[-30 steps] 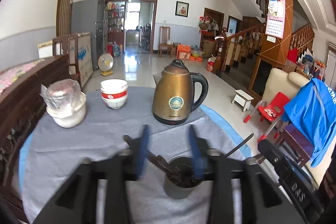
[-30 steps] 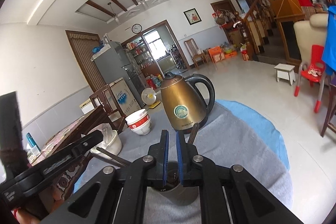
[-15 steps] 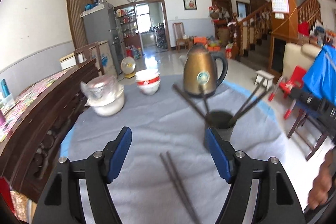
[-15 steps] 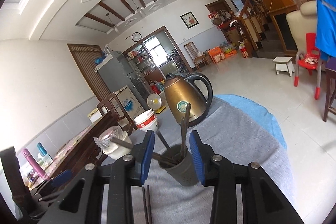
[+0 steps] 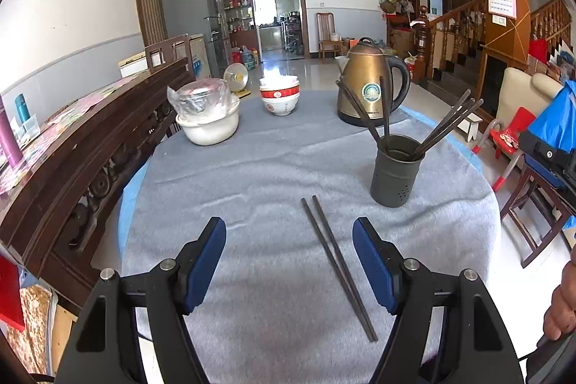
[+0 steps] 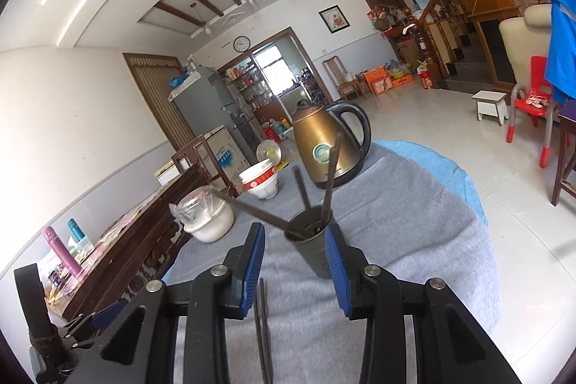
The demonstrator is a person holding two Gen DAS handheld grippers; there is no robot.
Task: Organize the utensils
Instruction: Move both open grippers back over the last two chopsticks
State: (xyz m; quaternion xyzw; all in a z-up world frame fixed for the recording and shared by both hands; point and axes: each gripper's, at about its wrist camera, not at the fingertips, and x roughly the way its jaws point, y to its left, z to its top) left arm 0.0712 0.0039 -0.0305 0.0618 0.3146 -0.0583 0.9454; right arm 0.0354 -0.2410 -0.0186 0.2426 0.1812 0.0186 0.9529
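Observation:
A dark perforated utensil holder (image 5: pixel 395 171) stands on the grey cloth right of centre, with several dark chopsticks (image 5: pixel 446 128) leaning out of it. Two more chopsticks (image 5: pixel 334 258) lie side by side on the cloth in front of it. My left gripper (image 5: pixel 289 261) is open and empty, low over the near cloth, with the loose pair between its fingers. My right gripper (image 6: pixel 294 258) is open and empty, just in front of the holder (image 6: pixel 313 247); the loose pair (image 6: pixel 262 319) lies below its left finger.
A brass kettle (image 5: pixel 370 85) stands behind the holder. Stacked red-and-white bowls (image 5: pixel 280 96) and a white pot with a plastic-wrapped lid (image 5: pixel 207 117) sit at the far left. A dark wooden bench (image 5: pixel 72 161) borders the table's left side. Chairs (image 5: pixel 511 135) stand right.
Both grippers have pulled back from the holder and opened wide. The right gripper was shut over the holder a second ago; the chopsticks now stand in the holder.

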